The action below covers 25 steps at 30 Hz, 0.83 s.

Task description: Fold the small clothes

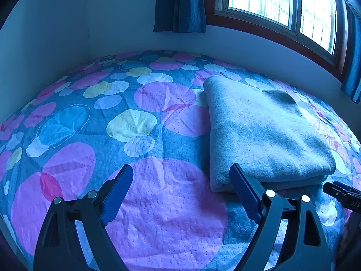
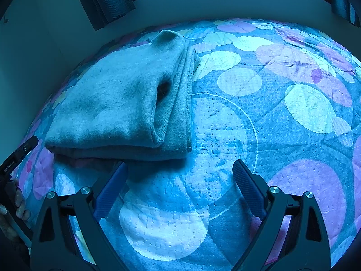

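A grey knitted garment [image 1: 266, 131] lies folded into a thick, roughly rectangular stack on the bed [image 1: 158, 203], which is covered by a quilted spread printed with pink, yellow, white and blue round leaf shapes. The stack sits toward the far side of the bed, near the wall under the window [image 1: 282, 4], with several layers showing along its near edge. In the right wrist view one side of the stack shows a ribbed band and a dark opening between layers, and the far corner bulges up into a soft hump. The top surface is smooth and fuzzy, with a few shallow dents.

The left claw [image 1: 180, 192] hangs over the bed just in front of the stack's near left corner, its blue pads wide apart and gripping nothing; its right finger overlaps the garment's edge in the picture. The right claw [image 2: 180, 189] hovers by the near right corner, likewise spread apart with only bedspread between its fingers. A hand [image 2: 13, 212] shows at the left edge of the right wrist view.
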Available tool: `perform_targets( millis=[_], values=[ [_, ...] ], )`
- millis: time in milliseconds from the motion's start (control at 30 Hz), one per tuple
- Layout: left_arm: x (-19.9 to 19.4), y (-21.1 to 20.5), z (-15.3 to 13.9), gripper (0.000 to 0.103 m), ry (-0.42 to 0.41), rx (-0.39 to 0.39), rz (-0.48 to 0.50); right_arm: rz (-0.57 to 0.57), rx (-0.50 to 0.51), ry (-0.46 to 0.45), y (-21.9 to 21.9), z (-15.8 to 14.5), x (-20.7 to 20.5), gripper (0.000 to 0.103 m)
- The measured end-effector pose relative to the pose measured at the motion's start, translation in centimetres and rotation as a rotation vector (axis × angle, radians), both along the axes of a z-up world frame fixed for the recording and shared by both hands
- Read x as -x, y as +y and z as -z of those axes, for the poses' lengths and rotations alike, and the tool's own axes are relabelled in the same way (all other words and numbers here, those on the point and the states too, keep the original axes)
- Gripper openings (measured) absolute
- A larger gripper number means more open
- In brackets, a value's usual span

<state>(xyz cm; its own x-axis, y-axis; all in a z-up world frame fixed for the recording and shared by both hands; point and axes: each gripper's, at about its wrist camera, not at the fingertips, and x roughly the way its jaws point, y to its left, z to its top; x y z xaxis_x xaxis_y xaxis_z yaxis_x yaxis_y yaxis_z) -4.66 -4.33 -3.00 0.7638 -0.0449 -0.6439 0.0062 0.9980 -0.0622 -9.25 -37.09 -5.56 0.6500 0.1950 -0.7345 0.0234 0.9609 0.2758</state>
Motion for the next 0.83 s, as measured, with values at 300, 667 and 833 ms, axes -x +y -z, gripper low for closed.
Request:
perform_targets(
  millis=[300,667,833],
  values=[
    [-0.1,0.1,-0.2,0.086,-0.003,0.006,0.011,-0.006,0.003,0.006,0.0,0.2,-0.1,0.094],
    [-0.3,1.1,-1.2,0.086,-0.071,-0.017,-0.001,-0.020,0.002,-0.009,0.0,-0.4,0.0,0.094],
    [-2.6,4.5,-1.0,0.086,-0.028,-0.043,-0.066,0.004,0.020,-0.023,-2.4,-1.7,-0.3,0.094]
  ],
)
